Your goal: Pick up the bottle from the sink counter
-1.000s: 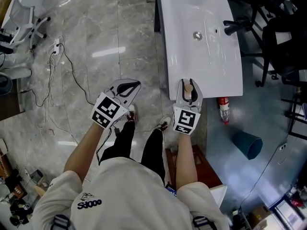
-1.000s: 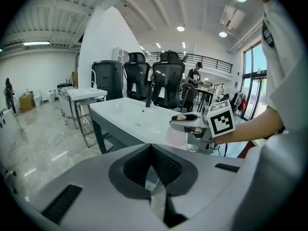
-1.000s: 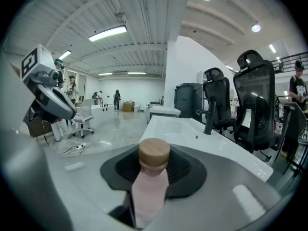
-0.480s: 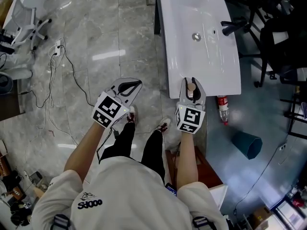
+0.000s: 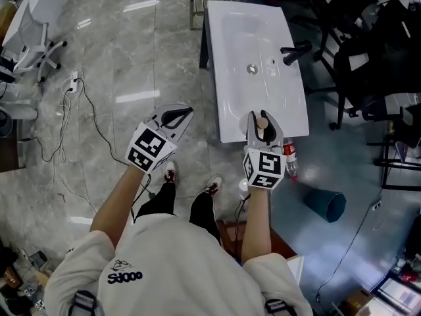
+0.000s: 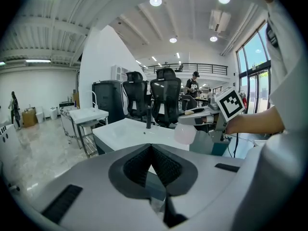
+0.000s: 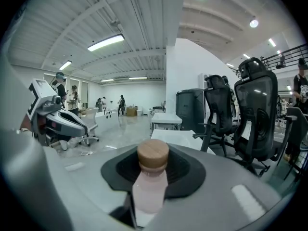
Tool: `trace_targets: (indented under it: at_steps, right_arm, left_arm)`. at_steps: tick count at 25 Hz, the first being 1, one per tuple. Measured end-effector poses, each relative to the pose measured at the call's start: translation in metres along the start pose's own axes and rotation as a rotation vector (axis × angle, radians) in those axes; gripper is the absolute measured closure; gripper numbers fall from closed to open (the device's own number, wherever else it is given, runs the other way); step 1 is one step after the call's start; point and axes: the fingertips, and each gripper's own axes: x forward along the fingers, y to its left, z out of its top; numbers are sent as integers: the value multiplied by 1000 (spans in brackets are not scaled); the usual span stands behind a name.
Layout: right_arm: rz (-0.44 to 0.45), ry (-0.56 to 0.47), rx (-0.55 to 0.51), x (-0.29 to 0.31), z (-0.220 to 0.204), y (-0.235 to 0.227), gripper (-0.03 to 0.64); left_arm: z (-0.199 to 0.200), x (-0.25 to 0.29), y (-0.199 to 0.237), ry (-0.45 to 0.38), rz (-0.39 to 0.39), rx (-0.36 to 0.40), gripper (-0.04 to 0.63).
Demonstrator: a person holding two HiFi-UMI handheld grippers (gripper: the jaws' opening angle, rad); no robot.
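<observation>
Since a second ago the sink counter point(image 5: 230, 120) has slid up and to the left in the head view and looks smaller, while the right gripper point(image 5: 262, 114) keeps its place in the picture. I judge that the person has drawn back from the counter and taken the bottle point(image 5: 262, 125) along. In this view the bottle stands between the right jaws, just at the near edge of the counter. From above I cannot tell for sure if it is fully clear of the surface. The left gripper point(image 5: 187, 112) hangs over the floor, well apart from the counter, with its tips together and nothing in them.

The left gripper view shows its own pads meeting in a point, empty. Beyond them the pale bottle point(image 6: 185, 134) is in the right gripper, and it seems raised above the white counter point(image 6: 125, 131).

The right gripper view shows the bottle point(image 7: 151, 186) upright with its wooden-coloured cap point(image 7: 153, 154) on top. Both dark pads press on its pink body, so the claw is closed on it. The pick-up looks done or almost done.
</observation>
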Motion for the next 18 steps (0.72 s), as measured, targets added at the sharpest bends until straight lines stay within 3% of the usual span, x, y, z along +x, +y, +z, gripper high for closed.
trace_targets:
  at_steps: [18]
  right_arm:
    - [-3,-72,-50,-74,101,-8,495]
  left_arm:
    - [103,-28,0,-202,39,95,599]
